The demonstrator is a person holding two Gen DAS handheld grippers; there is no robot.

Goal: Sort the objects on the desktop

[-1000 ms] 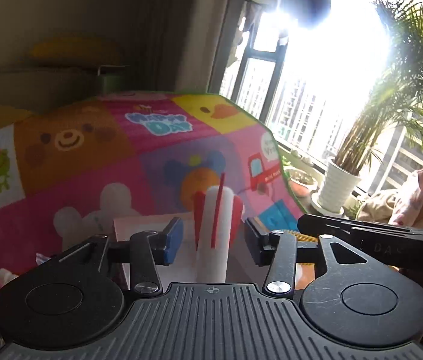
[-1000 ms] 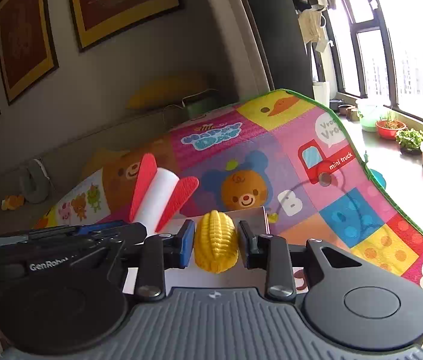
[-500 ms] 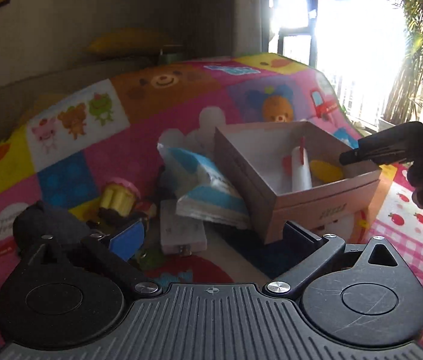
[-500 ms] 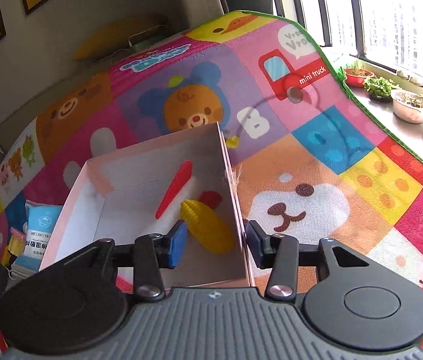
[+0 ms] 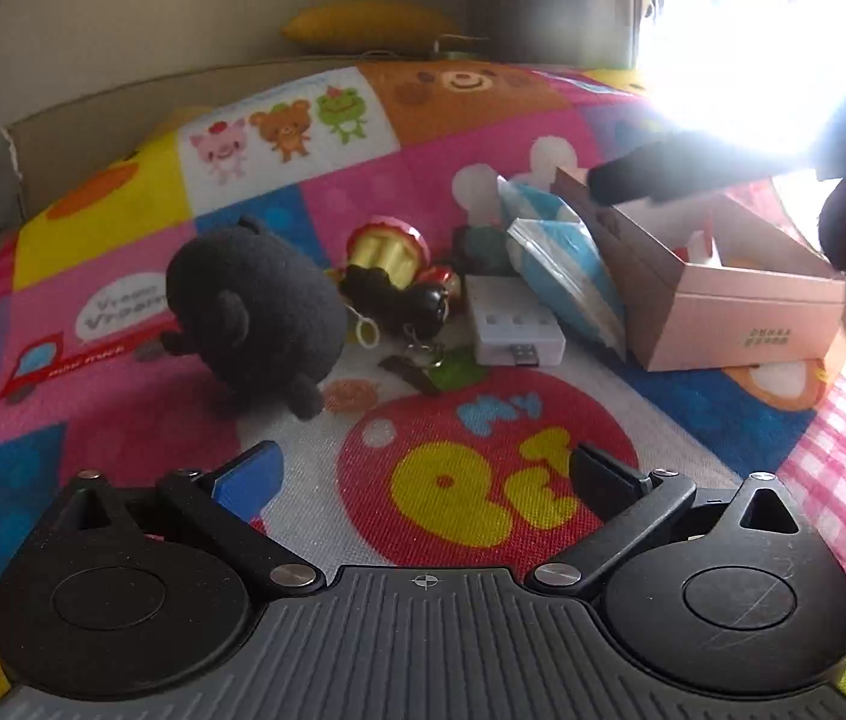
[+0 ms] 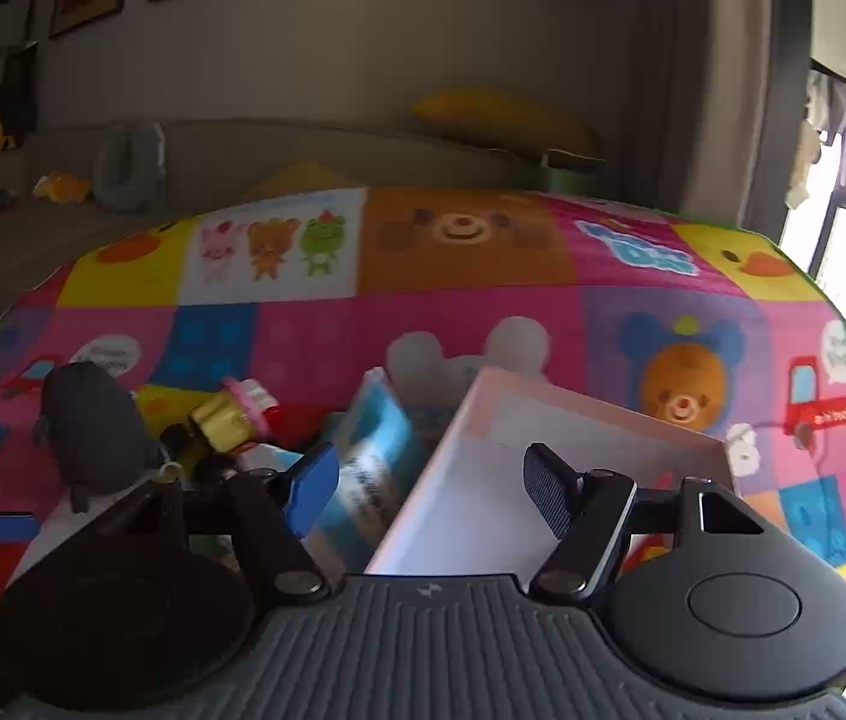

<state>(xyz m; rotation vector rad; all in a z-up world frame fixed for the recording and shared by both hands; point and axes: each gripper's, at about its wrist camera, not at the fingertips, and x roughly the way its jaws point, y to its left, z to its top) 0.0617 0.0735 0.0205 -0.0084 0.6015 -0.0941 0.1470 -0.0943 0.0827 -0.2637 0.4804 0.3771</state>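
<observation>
Toys crowd the mat (image 5: 123,252) left of my pink box (image 5: 741,306); left tool (image 5: 423,480) released wide; right tool (image 6: 426,489) opening, empty.

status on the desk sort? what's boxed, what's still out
Done: a red-and-white toy already sits in the pink box. In hand: nothing; left gripper and right gripper are both open, jaws just opened. Left: black plush, cupcake toy, white adapter and blue packet still lie on the mat.
</observation>
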